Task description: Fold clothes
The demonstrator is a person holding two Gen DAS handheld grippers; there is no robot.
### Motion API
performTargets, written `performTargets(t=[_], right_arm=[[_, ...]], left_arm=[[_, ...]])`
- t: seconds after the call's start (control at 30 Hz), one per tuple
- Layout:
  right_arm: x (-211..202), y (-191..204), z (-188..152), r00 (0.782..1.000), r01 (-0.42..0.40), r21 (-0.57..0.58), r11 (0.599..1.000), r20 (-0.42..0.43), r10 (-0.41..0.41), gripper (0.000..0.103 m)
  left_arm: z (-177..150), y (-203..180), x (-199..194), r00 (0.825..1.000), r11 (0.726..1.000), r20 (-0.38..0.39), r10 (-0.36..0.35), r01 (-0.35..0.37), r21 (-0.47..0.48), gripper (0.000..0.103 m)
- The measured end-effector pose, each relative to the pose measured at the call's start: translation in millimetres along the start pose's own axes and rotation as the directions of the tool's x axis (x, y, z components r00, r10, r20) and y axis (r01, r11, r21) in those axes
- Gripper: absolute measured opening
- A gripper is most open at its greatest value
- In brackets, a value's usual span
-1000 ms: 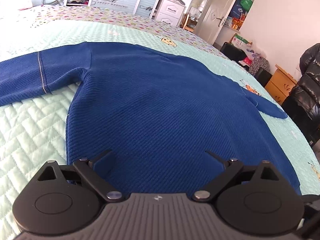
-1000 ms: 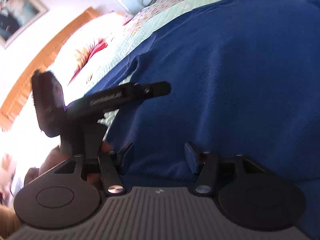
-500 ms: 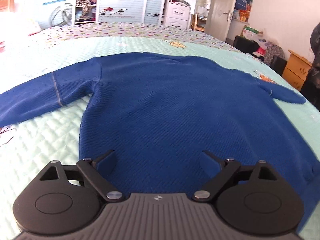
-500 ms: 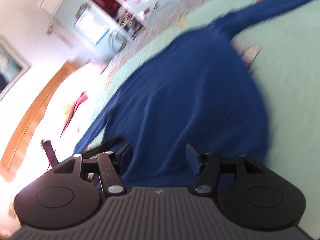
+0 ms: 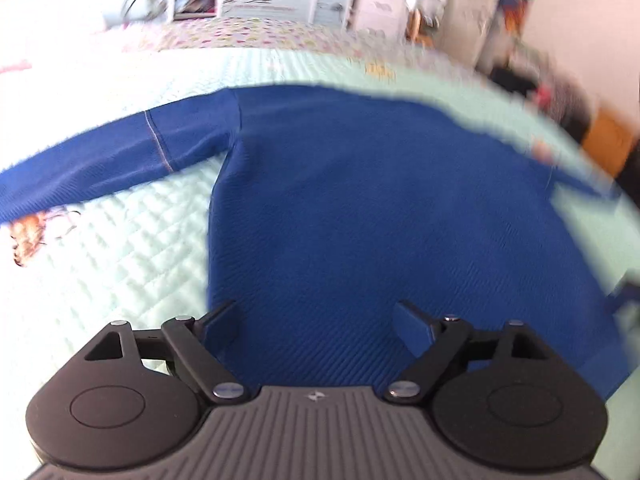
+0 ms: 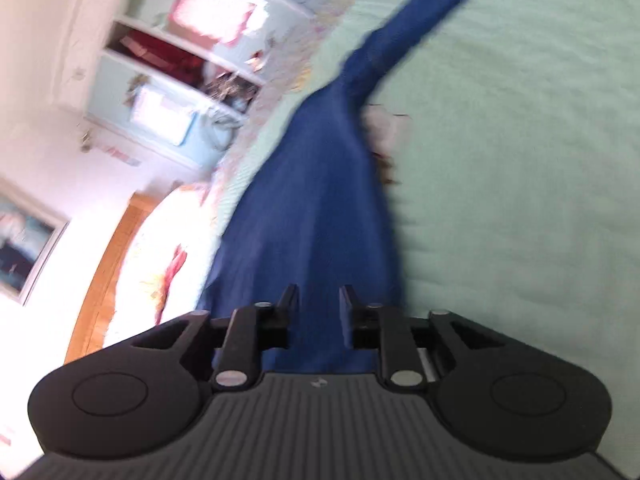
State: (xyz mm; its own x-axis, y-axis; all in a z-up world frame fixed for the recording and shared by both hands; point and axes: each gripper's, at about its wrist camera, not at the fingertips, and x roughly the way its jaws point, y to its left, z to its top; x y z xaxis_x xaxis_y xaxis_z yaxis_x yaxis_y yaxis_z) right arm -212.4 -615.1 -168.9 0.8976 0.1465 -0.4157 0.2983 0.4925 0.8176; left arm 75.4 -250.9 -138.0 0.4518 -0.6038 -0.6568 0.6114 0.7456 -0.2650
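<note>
Blue sweater [image 5: 360, 208] lies spread flat on the quilted bed [image 5: 100, 264]

sweater [image 5: 360, 208] spread flat on bed [image 5: 100, 260]

Home bedroom, quilted bed [image 5: 120, 264], wardrobe [image 6: 168, 80]

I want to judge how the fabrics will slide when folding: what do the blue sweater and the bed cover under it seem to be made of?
The blue sweater looks like a soft matte knit, judging by its fine diagonal ribbing. The bed cover looks like quilted mint fabric with a slight sheen: stitched diamond puffs show. The exact fibres cannot be told.
</note>
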Motion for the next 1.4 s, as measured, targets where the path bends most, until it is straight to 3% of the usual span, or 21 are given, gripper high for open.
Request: performTargets(t=[0.07, 0.1, 0.17, 0.2, 0.37, 0.5, 0.6, 0.67, 0.7, 0.77, 0.83, 0.87, 0.97, 1.07, 1.13, 1.17, 1.2, 1.27, 1.3, 1.33, 1.4], right_arm=[[25, 18, 8, 0.997, -0.016, -0.088, 0.996, -0.075, 0.010, 0.026], [36, 21, 11, 0.992, -0.043, -0.106, 0.993, -0.121, 0.030, 0.028], [53, 18, 11, 0.981, -0.019, -0.132, 0.991, -0.193, -0.007, 0.030], [59, 9, 11, 0.976, 0.022, -0.147, 0.989, -0.211, -0.053, 0.000], [36, -6, 20, 0.980, 0.038, -0.074, 0.997, -0.194, -0.052, 0.000], [36, 11, 35, 0.987, -0.029, -0.071, 0.997, -0.160, 0.017, 0.032], [61, 18, 56, 0.989, -0.066, -0.084, 0.994, -0.136, 0.054, 0.033], [79, 14, 69, 0.990, -0.070, -0.088, 0.994, -0.129, 0.058, 0.036], [89, 6, 75, 0.990, -0.038, -0.083, 0.996, -0.140, 0.026, 0.033], [98, -16, 85, 0.986, 0.049, -0.090, 0.995, -0.153, -0.062, 0.000], [88, -18, 91, 0.986, 0.058, -0.074, 0.996, -0.153, -0.069, 0.000], [84, -13, 93, 0.986, 0.062, -0.098, 0.993, -0.147, -0.076, 0.003], [85, 0, 105, 0.992, 0.017, -0.111, 0.994, -0.121, -0.030, 0.037], [106, 7, 121, 0.995, -0.034, -0.114, 0.993, -0.098, 0.023, 0.039], [116, -5, 124, 0.994, 0.014, -0.141, 0.990, -0.109, -0.029, 0.041], [122, -10, 126, 0.992, 0.037, -0.155, 0.987, -0.113, -0.055, 0.027], [126, -16, 127, 0.990, 0.059, -0.168, 0.984, -0.116, -0.079, 0.000], [113, -25, 128, 0.992, 0.077, -0.175, 0.982, -0.089, -0.093, 0.000], [101, -28, 128, 0.994, 0.072, -0.161, 0.984, -0.066, -0.083, 0.002], [88, -34, 130, 0.998, 0.044, -0.119, 0.992, -0.033, -0.048, 0.006], [65, -43, 137, 0.999, 0.008, -0.067, 0.998, 0.048, -0.005, 0.043]], left_arm=[[14, -2, 11, 0.997, 0.997, -0.018, -0.074, 0.074, -0.022, 0.088], [17, -2, 21, 0.997, 0.998, -0.040, -0.071, 0.070, -0.006, 0.088], [17, 3, 45, 0.996, 0.999, -0.094, 0.011, -0.008, 0.040, 0.087], [15, 8, 48, 0.994, 0.998, -0.099, 0.046, -0.041, 0.054, 0.077], [15, -7, 41, 0.981, 0.973, -0.124, 0.152, -0.126, 0.196, 0.078], [41, -6, 43, 0.993, 0.993, -0.098, 0.069, -0.059, 0.101, 0.078], [63, -9, 70, 0.996, 0.992, -0.068, 0.051, -0.043, 0.119, 0.080], [68, 0, 94, 0.993, 0.992, -0.096, 0.075, -0.064, 0.110, 0.080], [69, 6, 101, 0.990, 0.990, -0.095, 0.104, -0.094, 0.104, 0.080], [73, 13, 97, 0.986, 0.986, -0.084, 0.145, -0.137, 0.096, 0.080], [76, 11, 88, 0.969, 0.971, -0.103, 0.226, -0.215, 0.108, 0.080], [78, 11, 83, 0.967, 0.971, -0.107, 0.230, -0.220, 0.097, 0.080], [87, 11, 80, 0.985, 0.988, -0.089, 0.150, -0.146, 0.040, 0.080], [90, 9, 94, 0.983, 0.986, -0.067, 0.169, -0.167, 0.026, 0.083], [82, 1, 99, 0.975, 0.977, -0.064, 0.212, -0.209, 0.049, 0.087], [80, -4, 98, 0.969, 0.970, -0.064, 0.237, -0.233, 0.068, 0.090], [80, -9, 96, 0.962, 0.962, -0.066, 0.265, -0.259, 0.089, 0.090], [81, -18, 93, 0.944, 0.941, -0.069, 0.322, -0.311, 0.131, 0.090], [81, -25, 89, 0.939, 0.936, -0.070, 0.337, -0.326, 0.132, 0.088], [83, -34, 88, 0.946, 0.944, -0.069, 0.318, -0.308, 0.121, 0.088], [90, -58, 86, 0.980, 0.976, -0.045, 0.193, -0.187, 0.113, 0.088]])
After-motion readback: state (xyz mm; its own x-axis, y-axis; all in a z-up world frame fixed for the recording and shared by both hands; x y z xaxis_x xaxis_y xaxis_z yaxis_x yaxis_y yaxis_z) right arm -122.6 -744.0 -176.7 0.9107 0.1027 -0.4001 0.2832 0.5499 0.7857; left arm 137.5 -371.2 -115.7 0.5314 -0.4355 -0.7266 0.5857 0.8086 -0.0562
